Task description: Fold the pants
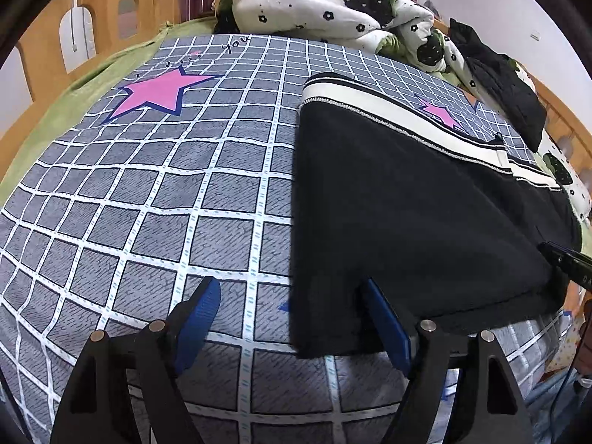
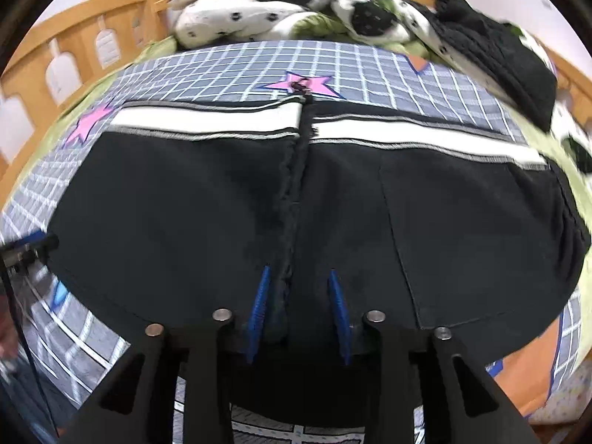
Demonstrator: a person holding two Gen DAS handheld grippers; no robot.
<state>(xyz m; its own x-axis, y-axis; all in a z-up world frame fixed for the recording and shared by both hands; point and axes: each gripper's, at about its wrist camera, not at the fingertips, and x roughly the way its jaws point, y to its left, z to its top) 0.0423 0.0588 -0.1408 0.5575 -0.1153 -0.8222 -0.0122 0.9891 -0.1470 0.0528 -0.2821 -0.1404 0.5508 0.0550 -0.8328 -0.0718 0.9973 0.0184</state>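
Black pants [image 2: 229, 203] lie spread flat on a bed, over a grey sheet [image 1: 148, 192] crossed with white grid lines and printed with pink stars. Their white waistband [image 2: 207, 120] runs along the far side, split by the open fly, and the near hem curves toward the cameras, close to the near edge of the bed. In the left wrist view the pants fill the right half, with a straight side edge running from the waistband corner down to a near corner; left of that edge the sheet is bare and wide, reaching to a strip of green underlay and a wooden bed rail [image 1: 44, 74]. Beyond the waistband a narrow band of sheet stays free before a heap of white flowered quilt [image 1: 325, 11] and a dark garment [image 1: 507, 85] piled at the far end. The left gripper [image 1: 292, 314] has its blue fingers [image 1: 198, 322] spread wide: one is over bare sheet, the other is at the near corner of the pants, where the cloth edge overlaps it, and nothing is pinched between them. The right gripper [image 2: 299, 310] is over the near hem at the middle seam, fingers partly apart with a bunched ridge of the seam cloth between them; the view is blurred, so I cannot tell whether the pads press on it.
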